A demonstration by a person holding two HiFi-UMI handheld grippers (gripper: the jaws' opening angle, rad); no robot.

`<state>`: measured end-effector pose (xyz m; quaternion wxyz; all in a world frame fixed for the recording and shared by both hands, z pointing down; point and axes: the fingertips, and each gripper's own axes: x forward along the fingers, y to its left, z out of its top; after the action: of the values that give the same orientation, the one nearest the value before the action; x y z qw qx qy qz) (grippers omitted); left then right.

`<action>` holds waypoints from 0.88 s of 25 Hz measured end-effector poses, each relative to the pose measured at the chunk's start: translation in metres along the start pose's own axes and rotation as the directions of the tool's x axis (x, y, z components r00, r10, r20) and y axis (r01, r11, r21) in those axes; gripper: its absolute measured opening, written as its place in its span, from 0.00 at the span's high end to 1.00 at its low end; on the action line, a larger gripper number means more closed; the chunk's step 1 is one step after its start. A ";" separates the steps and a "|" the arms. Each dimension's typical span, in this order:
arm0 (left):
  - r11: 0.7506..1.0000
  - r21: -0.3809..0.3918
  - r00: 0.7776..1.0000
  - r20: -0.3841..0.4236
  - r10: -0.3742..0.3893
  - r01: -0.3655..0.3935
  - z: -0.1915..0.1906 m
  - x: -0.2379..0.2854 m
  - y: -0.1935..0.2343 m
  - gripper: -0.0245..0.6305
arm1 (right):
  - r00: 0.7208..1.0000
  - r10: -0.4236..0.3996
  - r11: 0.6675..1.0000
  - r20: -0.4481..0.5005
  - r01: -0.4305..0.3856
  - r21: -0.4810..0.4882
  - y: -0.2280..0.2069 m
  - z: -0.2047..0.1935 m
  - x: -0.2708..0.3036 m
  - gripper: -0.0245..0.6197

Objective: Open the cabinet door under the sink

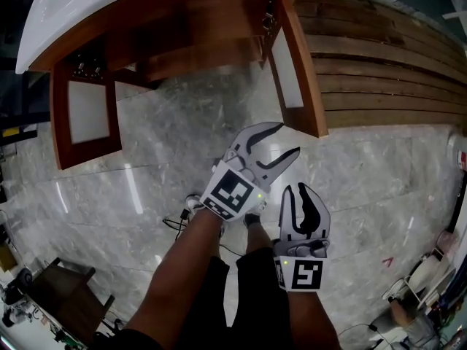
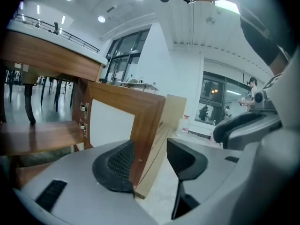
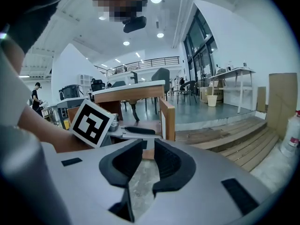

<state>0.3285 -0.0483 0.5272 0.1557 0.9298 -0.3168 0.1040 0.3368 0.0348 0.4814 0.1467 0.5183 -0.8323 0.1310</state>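
Cabinet door (image 1: pixel 300 79), right of centre in the head view, already stood swung out, its free edge between the left gripper (image 1: pixel 289 138) jaws, which were well apart and not clamping it. Right gripper (image 1: pixel 298 194), lower right, had its jaws partly apart, empty. Judged best: hook that edge, follow its arc, avoid twisting hinges (image 1: pixel 268 22). Second door (image 1: pixel 87 115), upper left, also open. No readable writing, only square markers (image 1: pixel 232 192).

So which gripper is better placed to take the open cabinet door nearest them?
Left, probably. The left gripper is further forward, and that cabinet door's edge shows between its open jaws, unpressed. The right gripper sits behind, open on nothing.
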 end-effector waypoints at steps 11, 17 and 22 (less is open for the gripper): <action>0.995 0.054 0.996 0.034 0.082 -0.084 0.021 -0.046 0.004 0.63 | 0.998 -0.021 1.000 0.061 0.020 0.018 0.008 0.023 -0.005 0.91; 0.988 0.058 0.989 0.066 0.136 -0.140 0.037 -0.095 0.005 0.72 | 0.995 0.023 1.000 0.101 -0.021 -0.017 0.032 0.042 -0.010 0.93; 0.979 0.050 0.978 0.075 0.194 -0.198 0.059 -0.148 0.003 0.80 | 0.991 0.064 0.997 0.121 -0.060 -0.040 0.053 0.069 -0.019 0.93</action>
<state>0.2172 0.0109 0.4292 0.1070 0.9011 -0.4091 0.0954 0.2894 0.0474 0.4069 0.1007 0.4964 -0.8577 0.0882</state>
